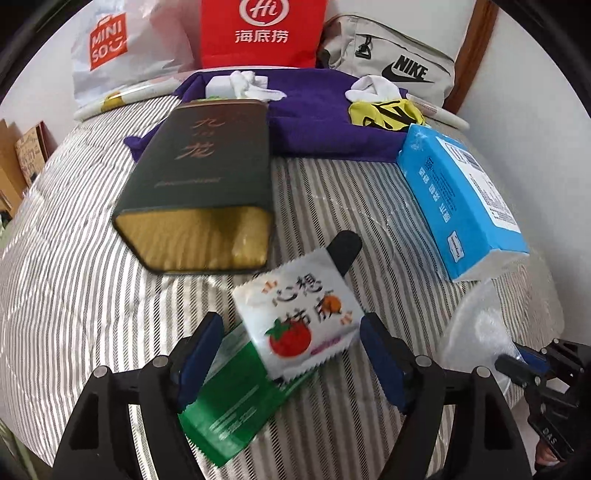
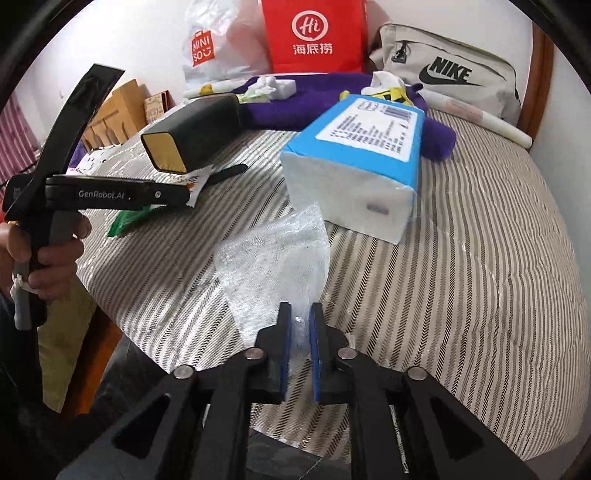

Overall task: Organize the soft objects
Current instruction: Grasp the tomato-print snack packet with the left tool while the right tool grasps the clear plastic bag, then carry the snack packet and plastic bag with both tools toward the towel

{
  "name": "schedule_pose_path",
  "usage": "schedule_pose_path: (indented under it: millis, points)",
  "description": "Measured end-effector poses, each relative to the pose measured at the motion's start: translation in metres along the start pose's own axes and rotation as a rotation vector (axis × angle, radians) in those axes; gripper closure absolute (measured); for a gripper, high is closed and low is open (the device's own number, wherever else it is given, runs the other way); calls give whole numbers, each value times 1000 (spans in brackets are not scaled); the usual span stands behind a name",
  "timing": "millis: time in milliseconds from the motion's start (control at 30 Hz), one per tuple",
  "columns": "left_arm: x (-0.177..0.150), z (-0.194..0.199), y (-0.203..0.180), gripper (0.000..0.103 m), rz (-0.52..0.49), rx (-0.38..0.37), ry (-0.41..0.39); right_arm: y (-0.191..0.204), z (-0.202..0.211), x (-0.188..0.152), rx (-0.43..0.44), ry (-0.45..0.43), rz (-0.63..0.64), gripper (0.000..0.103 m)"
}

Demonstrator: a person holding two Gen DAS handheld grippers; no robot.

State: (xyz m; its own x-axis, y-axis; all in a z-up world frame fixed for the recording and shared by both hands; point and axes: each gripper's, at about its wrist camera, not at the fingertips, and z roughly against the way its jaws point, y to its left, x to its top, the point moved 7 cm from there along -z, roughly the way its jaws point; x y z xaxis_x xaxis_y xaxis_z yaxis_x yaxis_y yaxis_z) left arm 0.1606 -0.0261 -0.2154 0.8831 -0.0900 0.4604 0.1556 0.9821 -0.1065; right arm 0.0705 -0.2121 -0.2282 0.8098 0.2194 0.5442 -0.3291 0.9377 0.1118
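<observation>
On the striped bed, my left gripper (image 1: pixel 291 334) is open around a small white tissue packet with a tomato print (image 1: pixel 301 317), which lies on a green packet (image 1: pixel 236 398). Neither blue pad touches the white packet. My right gripper (image 2: pixel 300 314) is shut on a sheet of clear bubble wrap (image 2: pixel 280 254), also seen in the left wrist view (image 1: pixel 476 332). A blue tissue pack (image 2: pixel 354 155) lies ahead of it. White socks (image 1: pixel 251 83), a yellow cloth (image 1: pixel 386 114) and a purple towel (image 1: pixel 317 122) lie at the back.
A dark green box (image 1: pixel 199 173) with a gold open end lies left of the blue pack (image 1: pixel 461 199). A Miniso bag (image 1: pixel 110 48), a red bag (image 1: pixel 264 33) and a grey Nike bag (image 1: pixel 402 62) stand at the headboard. The bed edge (image 2: pixel 155 343) drops off left.
</observation>
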Motion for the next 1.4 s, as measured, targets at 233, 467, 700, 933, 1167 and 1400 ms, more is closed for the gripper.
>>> schedule_pose_path:
  millis: [233,467,700,933,1167,1400]
  points:
    - [6,-15,-14,27,-55,113,-13,-1,4,6,24,-46,-32,37]
    - [8,-9,-15,48,-58,66,-69,19,-13,16,49,-52,-16,32]
    - [7,5,-14,54,-33,-54,-117,33,-26,15,2,-71,24,32]
    - [8,25,-21,54,-15,-153,-161,23,-22,16,-53,-83,16,82]
    - [-6,33,10,54,5,-61,-135,6,-18,13,-41,-70,-36,95]
    - [-30,26,52,54,70,2,-92,-7,-8,12,-48,-75,-65,96]
